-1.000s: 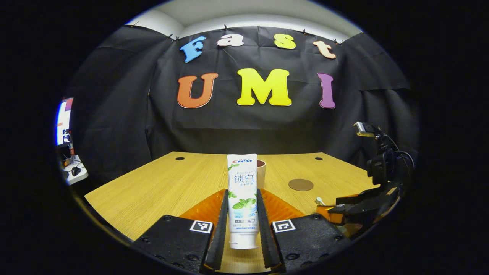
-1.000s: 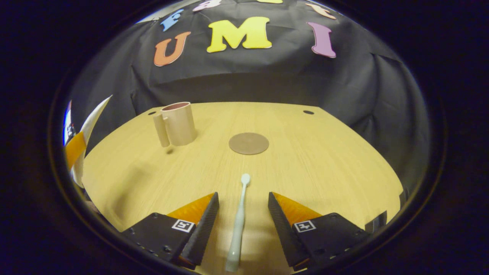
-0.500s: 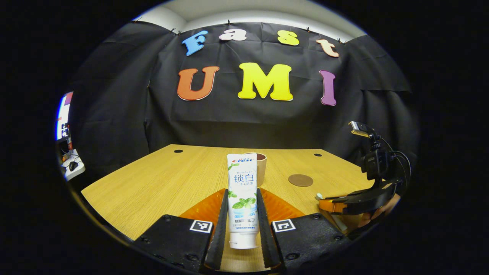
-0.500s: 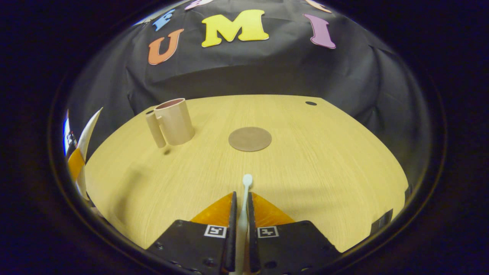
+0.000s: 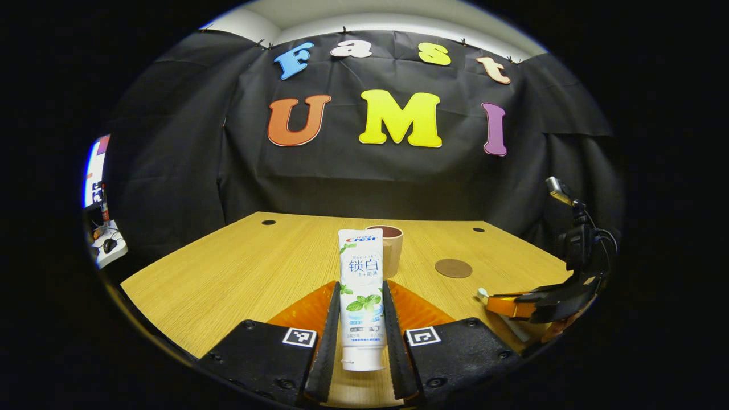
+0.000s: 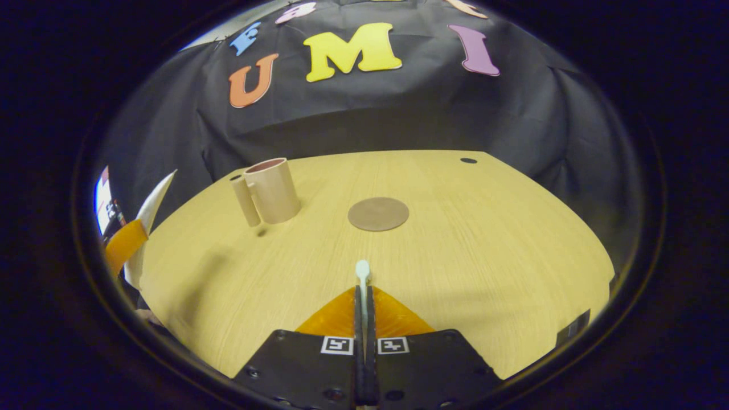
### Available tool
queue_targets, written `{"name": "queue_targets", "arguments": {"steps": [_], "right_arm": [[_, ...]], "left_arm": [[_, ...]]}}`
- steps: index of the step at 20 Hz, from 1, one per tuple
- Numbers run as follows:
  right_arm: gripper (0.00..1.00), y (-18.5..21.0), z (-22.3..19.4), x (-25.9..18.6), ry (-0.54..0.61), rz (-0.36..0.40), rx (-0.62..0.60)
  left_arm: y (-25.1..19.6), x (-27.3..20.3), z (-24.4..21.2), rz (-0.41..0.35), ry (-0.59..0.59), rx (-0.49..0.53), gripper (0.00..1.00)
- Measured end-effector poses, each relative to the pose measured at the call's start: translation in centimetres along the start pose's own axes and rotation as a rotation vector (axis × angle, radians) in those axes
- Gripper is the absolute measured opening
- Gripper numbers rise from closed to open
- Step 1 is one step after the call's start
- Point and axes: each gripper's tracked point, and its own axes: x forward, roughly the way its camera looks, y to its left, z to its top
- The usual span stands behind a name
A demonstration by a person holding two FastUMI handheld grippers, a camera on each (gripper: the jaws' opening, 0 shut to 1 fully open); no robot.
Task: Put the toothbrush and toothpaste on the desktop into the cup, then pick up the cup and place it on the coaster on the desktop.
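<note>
My left gripper [image 5: 359, 287] is shut on the white toothpaste tube [image 5: 361, 285], holding it upright with its cap down, above the desk. Right behind the tube stands the beige cup [image 5: 390, 248]. My right gripper [image 6: 363, 291] is shut on the white toothbrush [image 6: 362, 271], whose head pokes out past the fingertips above the wooden desk. In the right gripper view the cup [image 6: 273, 190] with its handle stands at the back left, and the round brown coaster [image 6: 378, 213] lies mid-desk ahead. In the left gripper view the right gripper [image 5: 501, 302] hangs at the right, the coaster [image 5: 453, 268] beyond it.
The wooden desk [image 6: 467, 250] has two small dark holes near its far edge, one of them [image 6: 468, 160] at the back right. Black cloth walls close the booth behind. At the far left edge a side surface carries small items [image 5: 105, 246].
My right gripper closed on the toothbrush and lifted it slightly off the desk. My left gripper kept hold of the toothpaste, barely shifting.
</note>
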Motion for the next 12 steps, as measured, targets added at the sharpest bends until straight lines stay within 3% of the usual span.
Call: {"name": "queue_targets", "arguments": {"steps": [12], "right_arm": [[0.01, 0.0, 5.3, -7.9, -0.248, 0.044, -0.038]], "left_arm": [[0.8, 3.6, 8.3, 0.04, -0.109, 0.001, 0.43]]}}
